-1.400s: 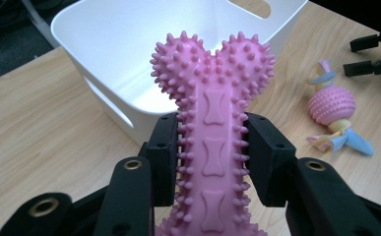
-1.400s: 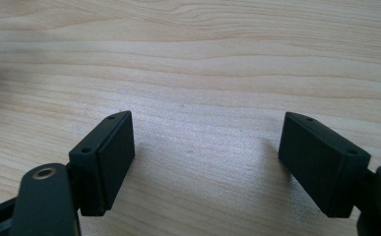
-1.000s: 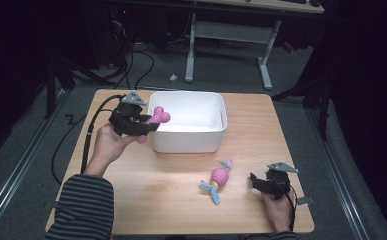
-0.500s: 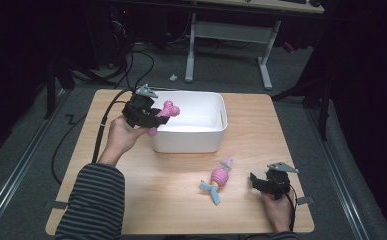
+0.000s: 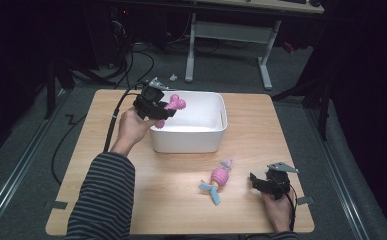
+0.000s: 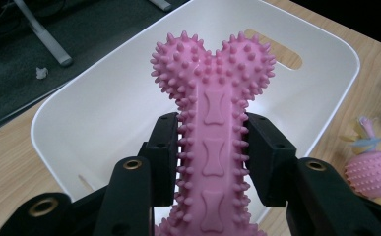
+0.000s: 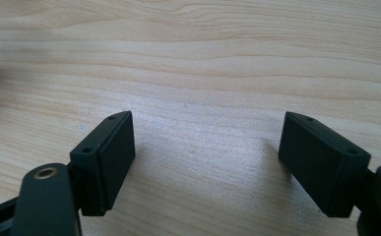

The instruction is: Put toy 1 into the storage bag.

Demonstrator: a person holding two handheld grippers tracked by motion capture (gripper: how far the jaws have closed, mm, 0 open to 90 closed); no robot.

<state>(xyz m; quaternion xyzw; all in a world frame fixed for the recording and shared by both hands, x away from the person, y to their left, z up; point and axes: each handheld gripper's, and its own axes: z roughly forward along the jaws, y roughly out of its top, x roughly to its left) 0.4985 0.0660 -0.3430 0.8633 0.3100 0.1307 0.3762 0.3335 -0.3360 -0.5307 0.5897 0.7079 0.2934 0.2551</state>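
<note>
A pink spiked bone toy (image 6: 211, 113) sticks out from my left gripper (image 6: 212, 147), whose jaws press on its shaft from both sides. In the high view that gripper (image 5: 157, 108) hovers at the left rim of the white bin (image 5: 186, 144), with the bone's knobbed end (image 5: 175, 103) over the bin's inside (image 6: 104, 113). A pink ribbed ball toy with blue ends (image 5: 219, 178) lies on the wooden table (image 5: 171, 205) in front of the bin, also seen as the ball toy (image 6: 375, 172). To its right my right gripper (image 5: 257, 181) rests low and open, with bare wood (image 7: 203, 59) between its jaws (image 7: 205, 162).
The bin stands at the table's far middle. A black cable (image 5: 113, 125) trails from the left gripper off the table's left side. A striped sleeve (image 5: 101, 200) crosses the near left. A white desk frame (image 5: 228, 35) stands on the floor behind.
My left gripper has carried the pink bone rightward, from beside the bin's left wall to over its rim. The right gripper and the ball toy have kept still.
</note>
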